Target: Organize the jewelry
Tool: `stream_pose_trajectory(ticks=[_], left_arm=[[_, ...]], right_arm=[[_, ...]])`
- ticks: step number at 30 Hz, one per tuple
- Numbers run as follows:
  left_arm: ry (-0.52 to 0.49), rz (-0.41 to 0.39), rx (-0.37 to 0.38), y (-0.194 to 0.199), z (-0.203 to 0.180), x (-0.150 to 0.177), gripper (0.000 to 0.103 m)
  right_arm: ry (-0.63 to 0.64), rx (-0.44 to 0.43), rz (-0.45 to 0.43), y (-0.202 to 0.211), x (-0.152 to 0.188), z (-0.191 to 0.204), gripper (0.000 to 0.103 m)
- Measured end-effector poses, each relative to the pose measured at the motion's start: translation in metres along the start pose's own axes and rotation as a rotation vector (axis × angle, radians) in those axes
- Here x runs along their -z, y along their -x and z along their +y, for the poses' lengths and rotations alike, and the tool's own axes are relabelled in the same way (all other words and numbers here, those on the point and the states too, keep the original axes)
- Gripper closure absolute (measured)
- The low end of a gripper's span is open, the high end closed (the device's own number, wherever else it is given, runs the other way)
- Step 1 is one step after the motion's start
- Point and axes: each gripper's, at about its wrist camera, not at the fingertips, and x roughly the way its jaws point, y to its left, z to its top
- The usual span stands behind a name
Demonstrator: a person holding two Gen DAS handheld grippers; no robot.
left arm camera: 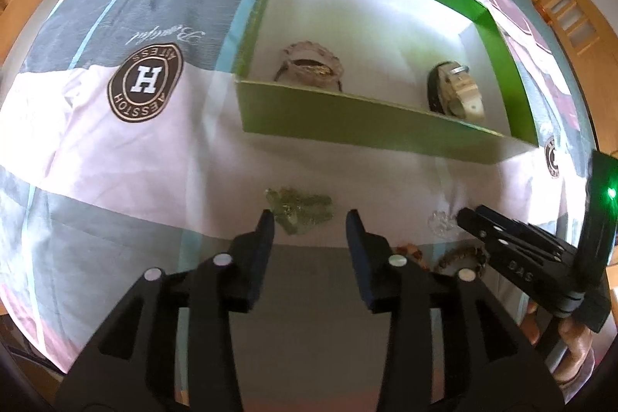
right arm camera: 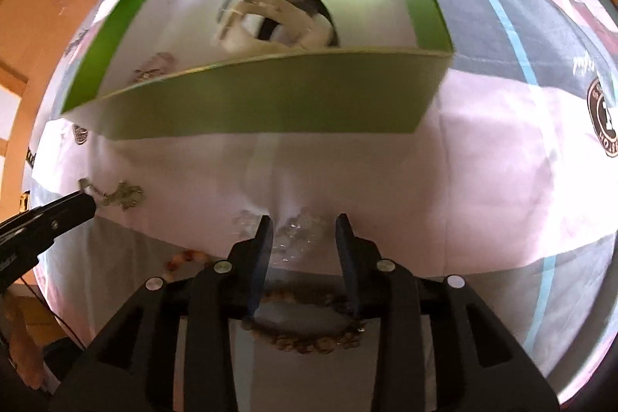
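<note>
1. a green bead bracelet [left arm camera: 299, 209] is seen lying on the bedsheet [left arm camera: 116, 149] just in front of the green box [left arm camera: 347, 120], between the parted, empty jaws of the left gripper [left arm camera: 310, 219]; it could be pushed aside if they close too high.
2. a clear bead bracelet [right arm camera: 297, 232] lies likewise between the open, empty jaws of the right gripper [right arm camera: 304, 224]; sheet folds could be pinched instead.
3. inside the box a watch [left arm camera: 457, 91] is kept; it could be struck by a dropped piece.
</note>
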Motion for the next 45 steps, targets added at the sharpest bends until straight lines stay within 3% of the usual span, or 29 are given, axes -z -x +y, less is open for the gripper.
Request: stream_pose_trajectory(ticks=[10, 14, 18, 20, 24, 27, 29, 30, 32, 33, 34, 38, 42, 44, 45], left_arm=[[0.075, 0.031, -0.033, -0.015, 0.02, -0.007, 0.05], [0.084, 0.007, -0.064, -0.018, 0.025, -0.011, 0.051], [0.066, 0.048, -0.091, -0.037, 0.024, -0.011, 0.07], [0.057, 0.037, -0.106, -0.038, 0.023, -0.011, 0.072], [0.043, 0.041, -0.078, -0.035, 0.018, -0.011, 0.091], [0.022, 0.044, -0.066, -0.036, 0.01, -0.011, 0.096], [0.009, 0.036, -0.059, -0.033, 0.006, -0.011, 0.096], [0.006, 0.03, -0.051, -0.031, 0.004, -0.011, 0.096], [0.003, 0.018, -0.039, -0.024, 0.005, -0.007, 0.097], [0.002, 0.011, -0.034, -0.022, 0.003, -0.008, 0.097], [-0.003, -0.002, -0.026, -0.018, 0.001, -0.008, 0.097], [-0.029, -0.047, -0.005, -0.005, -0.008, -0.009, 0.097], [-0.037, -0.036, -0.008, -0.006, -0.012, -0.005, 0.097], [-0.038, -0.013, -0.012, -0.01, -0.012, -0.003, 0.096], [-0.037, -0.001, -0.011, -0.012, -0.012, -0.003, 0.097]], right_arm=[[-0.027, 0.021, -0.01, 0.007, -0.003, -0.009, 0.068], [-0.016, 0.02, -0.01, 0.006, -0.004, -0.013, 0.068], [-0.021, 0.034, -0.011, 0.007, -0.001, -0.014, 0.068], [-0.01, 0.041, -0.012, 0.005, -0.001, -0.012, 0.068], [0.024, 0.045, -0.016, 0.003, 0.003, -0.001, 0.068], [0.054, 0.055, -0.014, 0.001, 0.006, 0.007, 0.068], [0.072, 0.049, -0.012, -0.001, 0.007, 0.012, 0.076], [0.083, 0.031, -0.005, -0.001, 0.008, 0.015, 0.089], [0.096, 0.009, -0.002, 0.0, 0.008, 0.018, 0.092], [0.1, 0.003, -0.011, 0.002, 0.009, 0.02, 0.101], [0.101, -0.002, -0.019, 0.005, 0.01, 0.021, 0.102], [0.063, -0.038, -0.072, 0.021, 0.006, 0.014, 0.102], [0.043, -0.054, -0.095, 0.029, 0.003, 0.007, 0.102], [0.052, -0.055, -0.067, 0.022, 0.001, 0.007, 0.091], [0.055, -0.058, -0.044, 0.02, 0.001, 0.005, 0.074]])
